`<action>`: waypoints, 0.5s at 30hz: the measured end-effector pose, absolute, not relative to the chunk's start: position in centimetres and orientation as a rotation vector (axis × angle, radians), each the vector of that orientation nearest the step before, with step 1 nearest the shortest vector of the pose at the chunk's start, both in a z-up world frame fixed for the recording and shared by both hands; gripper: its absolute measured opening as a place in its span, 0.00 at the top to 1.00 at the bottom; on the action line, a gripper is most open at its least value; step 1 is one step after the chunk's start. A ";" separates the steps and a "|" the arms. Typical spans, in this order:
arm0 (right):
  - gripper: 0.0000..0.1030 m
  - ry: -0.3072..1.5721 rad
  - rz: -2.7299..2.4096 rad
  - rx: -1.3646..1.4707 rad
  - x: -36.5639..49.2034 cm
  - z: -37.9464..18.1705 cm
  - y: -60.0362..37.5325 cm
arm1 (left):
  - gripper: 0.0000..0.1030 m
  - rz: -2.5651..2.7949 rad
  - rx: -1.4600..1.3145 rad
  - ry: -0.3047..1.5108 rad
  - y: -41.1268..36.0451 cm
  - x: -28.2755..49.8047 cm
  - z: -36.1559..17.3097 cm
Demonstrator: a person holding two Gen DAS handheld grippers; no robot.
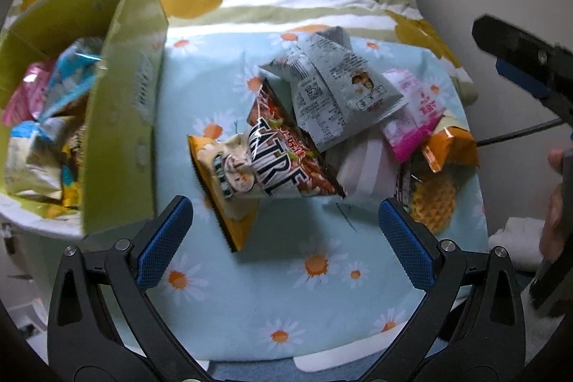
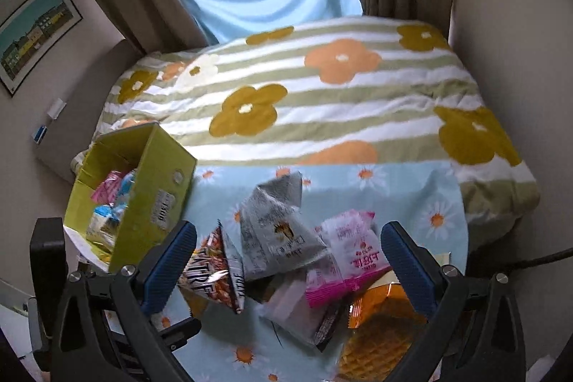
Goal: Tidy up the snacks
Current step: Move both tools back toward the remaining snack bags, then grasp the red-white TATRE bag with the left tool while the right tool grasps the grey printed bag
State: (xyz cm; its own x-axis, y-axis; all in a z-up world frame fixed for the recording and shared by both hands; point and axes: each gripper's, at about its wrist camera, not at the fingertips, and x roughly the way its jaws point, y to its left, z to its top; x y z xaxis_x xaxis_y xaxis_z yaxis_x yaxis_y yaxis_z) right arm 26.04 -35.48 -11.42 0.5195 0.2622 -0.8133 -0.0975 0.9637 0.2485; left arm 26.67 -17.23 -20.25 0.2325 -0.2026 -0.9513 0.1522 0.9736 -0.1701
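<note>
Roughly halfway, by my reading: you have a good share of the snacks already in the yellow-green cardboard box [image 1: 121,117], which stands open at about nine o'clock in the left wrist view, and a loose pile is left on the daisy-print cloth [image 1: 286,292].

Inside the box you can make out pink, blue and pale foil packets [image 1: 43,117] heaped together, though how full it is below them is hidden.

Left to move, near the centre of the cloth:
- the grey triangular packet [image 1: 336,88] on top of the pile, toward twelve o'clock;
- the red and black bag [image 1: 283,153] beneath it, leaning on the yellow packet [image 1: 229,188] at about seven o'clock of the pile;
- the pink packet [image 1: 412,113] at two o'clock;
- the orange waffle bag [image 1: 440,167] at three to four o'clock;
- a white packet [image 1: 365,174] partly buried under the others.

Your left gripper [image 1: 286,238] has its jaws spread wide and empty, hanging just short of the yellow packet without touching it. Your right gripper [image 2: 288,269] is likewise spread and holds nothing, poised over the pile with the pink packet and the grey one between its fingers' line of sight; whether it touches anything, I cannot tell.

At least six pieces remain, so expect several more trips to the box.
</note>
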 end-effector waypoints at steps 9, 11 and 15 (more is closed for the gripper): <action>0.00 1.107 0.203 0.216 28.2 -15.7 -36.1 | 0.00 -0.149 -0.021 1.403 -18.8 30.7 -24.8; 0.00 1.126 0.210 0.216 28.6 -16.5 -36.0 | 0.00 -0.127 0.026 1.409 -18.9 31.0 -25.5; 0.00 1.149 0.230 0.205 29.5 -17.5 -35.4 | 0.00 -0.106 0.039 1.438 -18.5 31.4 -26.8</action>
State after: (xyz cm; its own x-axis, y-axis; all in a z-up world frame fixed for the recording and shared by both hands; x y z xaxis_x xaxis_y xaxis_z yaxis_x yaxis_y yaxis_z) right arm 29.50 -35.35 -17.51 0.3902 0.2841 -0.8758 -0.0753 0.9579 0.2771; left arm 31.44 -18.54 -26.77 0.1285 -0.0495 -0.9905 0.0965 0.9946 -0.0371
